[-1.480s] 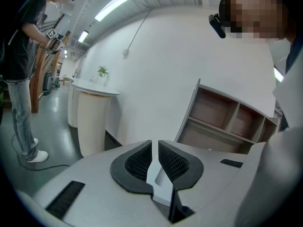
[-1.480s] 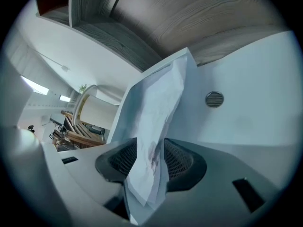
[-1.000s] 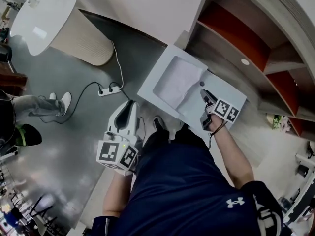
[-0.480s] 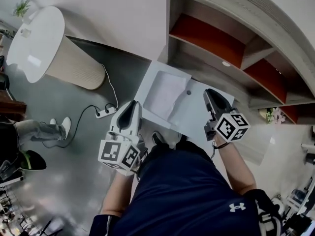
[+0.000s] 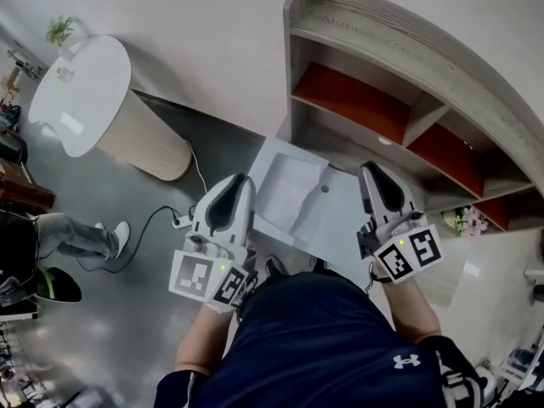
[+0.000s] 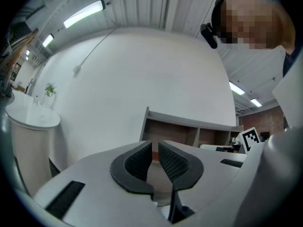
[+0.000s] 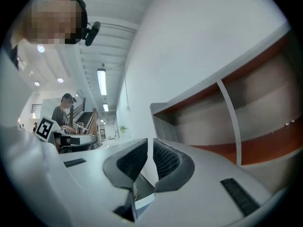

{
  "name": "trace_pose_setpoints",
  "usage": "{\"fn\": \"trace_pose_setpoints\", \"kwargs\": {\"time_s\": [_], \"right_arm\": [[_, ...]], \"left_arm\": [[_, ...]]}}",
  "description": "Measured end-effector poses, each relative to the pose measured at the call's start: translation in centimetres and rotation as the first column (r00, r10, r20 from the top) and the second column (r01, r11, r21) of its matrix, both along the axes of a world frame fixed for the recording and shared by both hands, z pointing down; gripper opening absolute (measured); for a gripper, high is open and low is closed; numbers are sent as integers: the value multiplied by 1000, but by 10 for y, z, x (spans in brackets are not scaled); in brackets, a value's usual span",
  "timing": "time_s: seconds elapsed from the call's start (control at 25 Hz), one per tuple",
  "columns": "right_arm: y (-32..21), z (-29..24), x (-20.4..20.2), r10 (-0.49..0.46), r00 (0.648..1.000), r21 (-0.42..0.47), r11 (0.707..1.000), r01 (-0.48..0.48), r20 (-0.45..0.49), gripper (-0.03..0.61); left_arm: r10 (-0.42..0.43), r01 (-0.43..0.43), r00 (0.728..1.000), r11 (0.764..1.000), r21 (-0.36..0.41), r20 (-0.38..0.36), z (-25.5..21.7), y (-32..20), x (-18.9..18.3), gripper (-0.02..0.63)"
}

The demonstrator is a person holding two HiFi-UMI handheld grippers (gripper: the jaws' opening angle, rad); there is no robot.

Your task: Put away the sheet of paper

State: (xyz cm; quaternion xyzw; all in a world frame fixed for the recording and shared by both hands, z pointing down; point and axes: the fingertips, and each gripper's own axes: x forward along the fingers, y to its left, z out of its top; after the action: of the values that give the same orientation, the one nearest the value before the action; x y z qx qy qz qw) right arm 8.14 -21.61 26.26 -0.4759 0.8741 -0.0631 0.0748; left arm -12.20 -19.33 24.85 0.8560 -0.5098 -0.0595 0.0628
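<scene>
The sheet of paper [image 5: 285, 189] lies flat in the left part of a white open drawer [image 5: 344, 223] at the foot of the shelf unit. Both grippers are held up above it, apart from the paper. My left gripper [image 5: 240, 178] hovers over the drawer's left edge; in the left gripper view its pads [image 6: 142, 159] stand a thin slit apart around the gripper's midpoint [image 6: 155, 148], with nothing between. My right gripper [image 5: 368, 170] is over the drawer's right part. Its jaws are closing, nearly together in the right gripper view [image 7: 150, 148], and empty.
A grey shelf unit [image 5: 365, 100] with red-backed compartments rises behind the drawer. A round white table [image 5: 85, 92] on a ribbed base stands at left. A power strip [image 5: 181, 220] with cable lies on the floor. Another person's legs [image 5: 76, 232] show at far left.
The right gripper has drawn back from inside the drawer and lifted. The left gripper has also risen. The view has tilted up toward the shelf.
</scene>
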Motion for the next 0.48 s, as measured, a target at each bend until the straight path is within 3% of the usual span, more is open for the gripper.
{"fn": "trace_pose_setpoints", "kwargs": {"time_s": [0.2,0.28,0.48], "right_arm": [[17,-44,-27,-10,991,194,980,36,-132,33],[21,-49,-36,-2,981,250,967,51,-192,31],[23,-38,-52,-39,975,235,968,92,-220,28]], "left_arm": [[-26,13,995,992,126,98,-30,17,16,54],[-18,2,994,990,141,110,-32,22,24,54],[-24,14,996,994,111,88,-24,26,19,54]]}}
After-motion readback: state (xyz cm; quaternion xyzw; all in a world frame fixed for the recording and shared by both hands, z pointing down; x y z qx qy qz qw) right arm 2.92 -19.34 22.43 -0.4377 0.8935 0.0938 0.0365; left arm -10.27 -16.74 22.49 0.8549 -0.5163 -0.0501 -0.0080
